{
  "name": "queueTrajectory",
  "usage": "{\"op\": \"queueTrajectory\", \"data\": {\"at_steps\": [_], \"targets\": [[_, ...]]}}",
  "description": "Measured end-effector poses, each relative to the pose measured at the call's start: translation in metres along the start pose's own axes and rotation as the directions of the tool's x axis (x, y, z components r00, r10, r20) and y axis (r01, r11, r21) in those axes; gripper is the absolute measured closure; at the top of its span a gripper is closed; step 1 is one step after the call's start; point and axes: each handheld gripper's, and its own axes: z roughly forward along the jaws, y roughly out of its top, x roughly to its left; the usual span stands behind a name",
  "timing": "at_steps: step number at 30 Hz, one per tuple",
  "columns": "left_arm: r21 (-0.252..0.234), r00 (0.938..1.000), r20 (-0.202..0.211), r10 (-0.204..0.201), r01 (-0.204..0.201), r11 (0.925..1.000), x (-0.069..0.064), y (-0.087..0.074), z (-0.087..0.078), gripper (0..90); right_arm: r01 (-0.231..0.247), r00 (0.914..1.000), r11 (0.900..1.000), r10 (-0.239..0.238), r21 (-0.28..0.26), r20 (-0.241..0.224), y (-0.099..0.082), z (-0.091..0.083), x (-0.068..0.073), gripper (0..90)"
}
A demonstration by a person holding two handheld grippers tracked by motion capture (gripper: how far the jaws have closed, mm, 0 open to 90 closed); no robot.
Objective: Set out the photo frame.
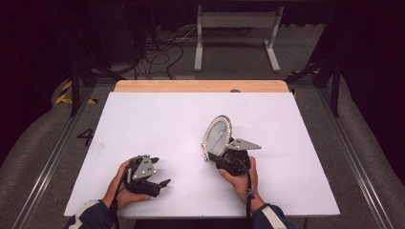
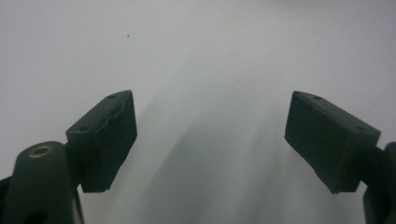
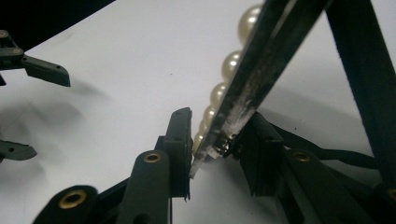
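Mirror (image 1: 217,136) is standing tilted on the table (image 1: 143,124), and your right gripper (image 3: 212,149) is clamping its lower rim beside the pearls (image 3: 232,63). Glass seems stiff, fragile and slippery, so be gripping the frame. Your left gripper (image 1: 160,177) is resting apart, empty.

The oval mirror's (image 3: 243,100) pearl-trimmed frame runs off the top edge in the right gripper view, its lower rim hidden between the jaws.
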Motion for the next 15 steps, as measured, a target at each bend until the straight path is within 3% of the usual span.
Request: {"op": "queueTrajectory", "data": {"at_steps": [8, 15], "targets": [[0.002, 0.9999, 0.011, -0.002, 0.002, 1.0000, 0.002, 0.003, 0.004, 17.1, 0.014, 0.9987, 0.9993, -0.012, 0.036, -0.050, 0.001, -0.004, -0.005, 71.2], [-0.022, 0.9997, 0.016, -0.018, 0.018, 0.9996, 0.008, 0.015, 0.015, 17.1, 0.032, 0.9946, 0.9973, -0.025, 0.066, -0.100, 0.002, -0.008, -0.011, 72.9]]}}
